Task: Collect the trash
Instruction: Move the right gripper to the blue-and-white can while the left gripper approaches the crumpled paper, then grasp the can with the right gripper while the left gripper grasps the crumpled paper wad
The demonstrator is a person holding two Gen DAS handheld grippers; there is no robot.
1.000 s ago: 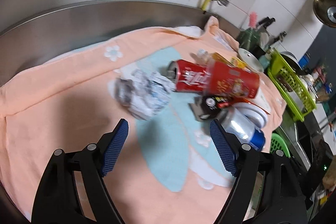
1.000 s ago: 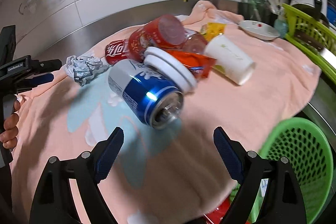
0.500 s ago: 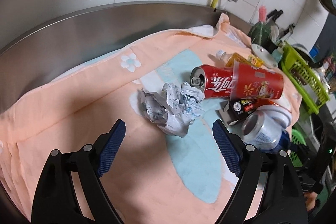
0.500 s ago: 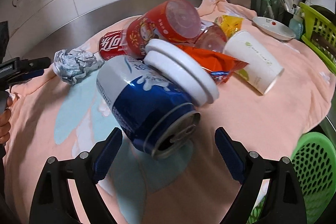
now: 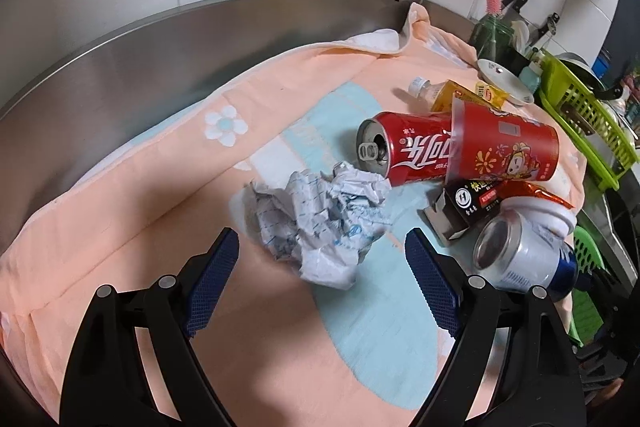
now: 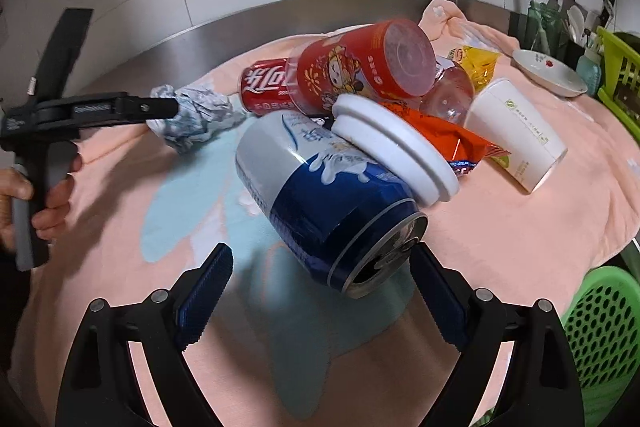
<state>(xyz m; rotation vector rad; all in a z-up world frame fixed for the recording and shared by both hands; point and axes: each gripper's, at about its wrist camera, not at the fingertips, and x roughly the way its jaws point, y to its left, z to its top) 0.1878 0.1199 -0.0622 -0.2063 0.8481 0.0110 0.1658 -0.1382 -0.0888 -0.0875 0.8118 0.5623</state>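
Observation:
A pile of trash lies on a peach towel (image 5: 120, 211). My left gripper (image 5: 322, 281) is open, its jaws either side of a crumpled paper ball (image 5: 320, 215) just ahead. My right gripper (image 6: 322, 291) is open, and the near end of a blue and silver can (image 6: 324, 199) lies between its fingers. Behind stand a red cola can (image 5: 408, 151), a red cup (image 5: 504, 149), a white lid (image 6: 394, 147), an orange wrapper (image 6: 452, 137), a white paper cup (image 6: 516, 135) and a black carton (image 5: 468, 207).
A green mesh basket (image 6: 600, 331) sits below the counter edge at the right. A green dish rack (image 5: 584, 115), a white dish (image 6: 548, 71) and utensils stand at the far right. A steel backsplash (image 5: 200, 39) and tiled wall run behind.
Both grippers have moved forward. The paper ball now sits just ahead of the left jaws, and the blue can's end has come between the right fingers. Both stay open.

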